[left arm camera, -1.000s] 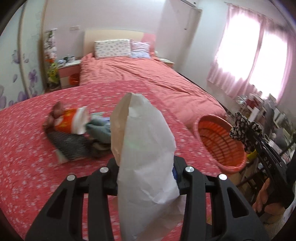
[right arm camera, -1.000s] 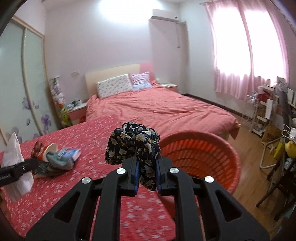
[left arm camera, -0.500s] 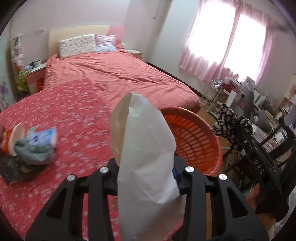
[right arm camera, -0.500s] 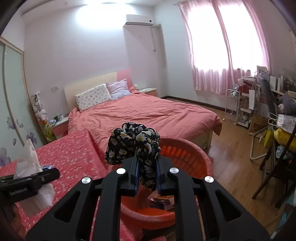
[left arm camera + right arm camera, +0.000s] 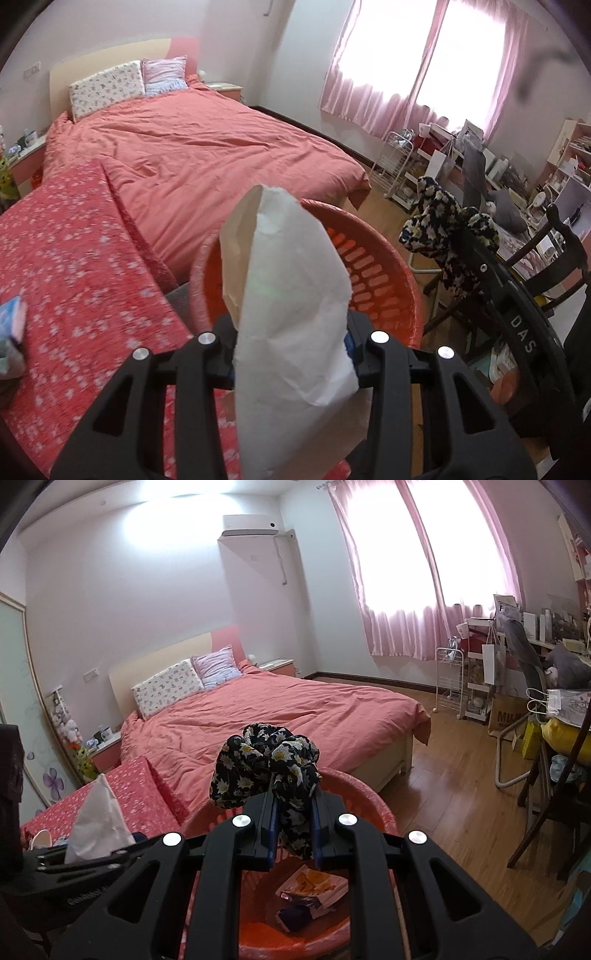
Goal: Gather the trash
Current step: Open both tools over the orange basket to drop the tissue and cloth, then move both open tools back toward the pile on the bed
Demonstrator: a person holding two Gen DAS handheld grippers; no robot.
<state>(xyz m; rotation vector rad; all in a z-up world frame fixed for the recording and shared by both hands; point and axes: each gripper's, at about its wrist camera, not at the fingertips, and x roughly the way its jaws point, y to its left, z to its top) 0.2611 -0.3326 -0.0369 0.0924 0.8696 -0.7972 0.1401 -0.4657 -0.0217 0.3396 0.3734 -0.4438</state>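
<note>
Both grippers are loaded and at the orange basket [image 5: 373,805]. The left gripper [image 5: 291,347] has its fingers clenched on a white paper bag [image 5: 291,314], held just over the basket's near rim; the right gripper [image 5: 293,834] grips a wad of black floral cloth [image 5: 264,760] above the basket's opening. Some trash is already inside: a snack wrapper [image 5: 314,882] and a dark scrap beside it lie on the bottom. So I judge the job partly done, with both loads not yet dropped. More litter lies at the left edge on the red spotted cover [image 5: 74,266], a blue packet [image 5: 13,317] among it, but it is cut off and blurred. The paper bag hides much of the basket's inside from the left.
</note>
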